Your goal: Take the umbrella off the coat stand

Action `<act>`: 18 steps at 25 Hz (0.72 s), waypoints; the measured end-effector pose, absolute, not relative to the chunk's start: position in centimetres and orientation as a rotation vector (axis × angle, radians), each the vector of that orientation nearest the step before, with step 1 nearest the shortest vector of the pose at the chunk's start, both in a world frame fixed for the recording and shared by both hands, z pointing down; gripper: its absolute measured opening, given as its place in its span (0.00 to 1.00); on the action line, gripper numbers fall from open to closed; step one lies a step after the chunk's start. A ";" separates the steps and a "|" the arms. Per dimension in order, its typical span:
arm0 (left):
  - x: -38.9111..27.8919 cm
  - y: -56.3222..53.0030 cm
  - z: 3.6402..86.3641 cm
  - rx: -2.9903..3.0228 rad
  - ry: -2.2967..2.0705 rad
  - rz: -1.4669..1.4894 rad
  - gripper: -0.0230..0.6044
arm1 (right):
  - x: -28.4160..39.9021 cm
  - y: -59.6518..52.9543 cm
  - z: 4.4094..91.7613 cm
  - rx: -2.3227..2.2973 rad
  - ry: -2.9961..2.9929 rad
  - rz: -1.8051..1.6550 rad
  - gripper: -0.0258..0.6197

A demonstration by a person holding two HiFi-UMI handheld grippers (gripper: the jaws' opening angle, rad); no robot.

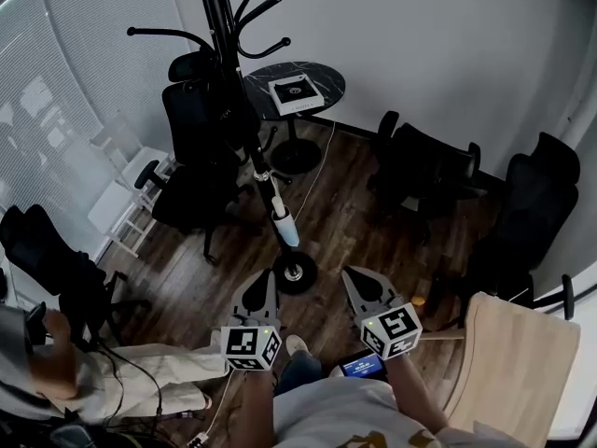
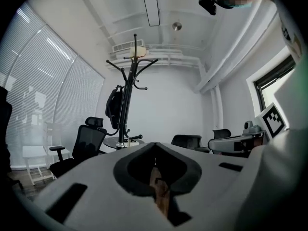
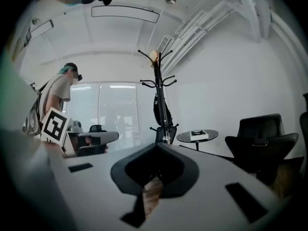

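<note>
From the head view, our left tongs [image 1: 264, 276] and right tongs [image 1: 353, 273] are held side by side, pointing at the coat stand [image 1: 244, 129]. Its base sits just ahead of the left tongs' tip, so we judge that hand nearer. Against the dark chair [image 1: 191, 147] behind it, we cannot pick out the umbrella here.

In the left gripper view the left tongs [image 2: 155, 143] are pressed together with nothing between them. The umbrella [image 2: 114, 107], a black bundle, hangs upright along the pole, above and to the left of the tip, well apart.

In the right gripper view the right tongs [image 3: 156, 144] are likewise together and empty. The umbrella [image 3: 161, 107] hangs almost straight ahead and above, its long axis vertical.
</note>
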State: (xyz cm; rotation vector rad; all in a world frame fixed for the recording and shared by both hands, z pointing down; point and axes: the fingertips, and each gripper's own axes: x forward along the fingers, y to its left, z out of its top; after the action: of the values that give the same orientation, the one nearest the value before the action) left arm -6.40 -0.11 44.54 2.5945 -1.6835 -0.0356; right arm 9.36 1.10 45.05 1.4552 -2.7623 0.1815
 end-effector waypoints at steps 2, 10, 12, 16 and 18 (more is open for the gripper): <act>-6.2 -0.2 44.3 2.598 -1.687 -0.034 0.07 | 9.4 1.2 44.9 1.450 -2.781 0.197 0.06; -5.9 -2.0 44.6 2.603 -1.680 -0.035 0.07 | 9.8 -0.7 44.6 1.443 -2.816 0.243 0.06; -6.4 -2.5 44.7 2.592 -1.685 -0.032 0.07 | 9.3 -1.5 44.8 1.446 -2.810 0.259 0.06; -7.2 -3.8 44.8 2.576 -1.697 -0.035 0.07 | 8.4 -3.0 45.4 1.401 -2.815 0.295 0.06; -7.5 -4.8 45.1 2.564 -1.700 -0.041 0.07 | 8.1 -3.8 45.7 1.379 -2.813 0.289 0.06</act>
State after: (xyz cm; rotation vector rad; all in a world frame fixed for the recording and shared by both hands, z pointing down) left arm -7.54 -4.76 45.15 2.5642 -1.7004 -0.0408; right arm 8.11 -3.84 45.72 1.3786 -2.8127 0.2887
